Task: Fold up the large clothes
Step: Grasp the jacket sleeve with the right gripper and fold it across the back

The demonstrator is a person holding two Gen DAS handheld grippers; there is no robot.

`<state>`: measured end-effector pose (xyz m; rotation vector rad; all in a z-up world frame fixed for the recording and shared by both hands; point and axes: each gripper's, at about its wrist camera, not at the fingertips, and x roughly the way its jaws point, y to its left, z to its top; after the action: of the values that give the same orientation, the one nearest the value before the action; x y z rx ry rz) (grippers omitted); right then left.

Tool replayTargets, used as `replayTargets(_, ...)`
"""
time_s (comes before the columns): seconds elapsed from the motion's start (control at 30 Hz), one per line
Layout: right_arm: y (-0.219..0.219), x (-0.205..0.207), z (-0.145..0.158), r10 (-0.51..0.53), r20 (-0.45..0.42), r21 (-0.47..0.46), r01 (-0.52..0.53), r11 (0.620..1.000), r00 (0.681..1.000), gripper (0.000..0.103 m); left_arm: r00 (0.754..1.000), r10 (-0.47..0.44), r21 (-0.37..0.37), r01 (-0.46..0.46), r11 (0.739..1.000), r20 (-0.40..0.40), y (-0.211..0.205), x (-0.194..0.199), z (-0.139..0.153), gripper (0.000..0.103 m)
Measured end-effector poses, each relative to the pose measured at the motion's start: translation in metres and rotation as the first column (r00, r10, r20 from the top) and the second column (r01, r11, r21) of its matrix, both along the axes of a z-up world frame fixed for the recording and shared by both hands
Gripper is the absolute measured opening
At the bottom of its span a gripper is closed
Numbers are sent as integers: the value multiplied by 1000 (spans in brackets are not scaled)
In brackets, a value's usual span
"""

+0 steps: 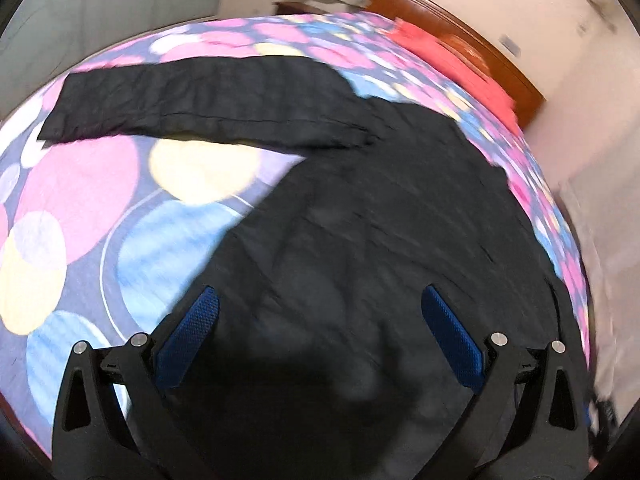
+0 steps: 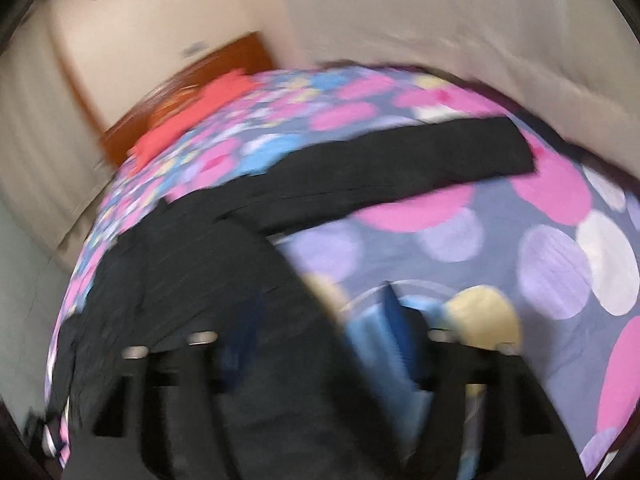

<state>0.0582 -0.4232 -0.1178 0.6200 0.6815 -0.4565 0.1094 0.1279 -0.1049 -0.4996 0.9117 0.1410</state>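
Note:
A large black garment (image 1: 380, 220) lies spread on a bed with a colourful circle-patterned sheet (image 1: 100, 200). One long sleeve or leg (image 1: 200, 100) stretches out to the left across the sheet. My left gripper (image 1: 320, 320) is open and empty, hovering over the garment's near part. In the right wrist view, which is blurred by motion, the garment (image 2: 200, 260) fills the lower left and its long part (image 2: 400, 168) runs to the right. My right gripper (image 2: 320, 328) is open and empty above the garment's edge.
A red cloth or pillow (image 1: 452, 52) lies at the head of the bed by a wooden headboard (image 1: 480, 44). Pale walls and curtains surround the bed. The red cloth (image 2: 192, 116) also shows in the right wrist view.

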Motion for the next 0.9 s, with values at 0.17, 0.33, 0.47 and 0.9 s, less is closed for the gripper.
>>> replayTargets(0.17, -74, -5, -22, -178, 61, 129, 169, 977, 982, 55, 993, 115, 10, -115, 993, -7, 30, 9, -10, 101)
replayTargets(0.33, -128, 2, -44, -302, 92, 224, 276, 935, 949, 55, 978, 203, 38, -202, 979, -54, 48, 19, -24, 101)
replayTargets(0.47, -154, 11, -60, -373, 112, 289, 329, 899, 921, 55, 963, 251, 57, -246, 968, -101, 54, 23, -36, 101)
replayTargets(0.9, -186, 29, -62, -438, 171, 260, 389, 884, 882, 18, 952, 292, 208, -268, 941, -95, 44, 19, -34, 101)
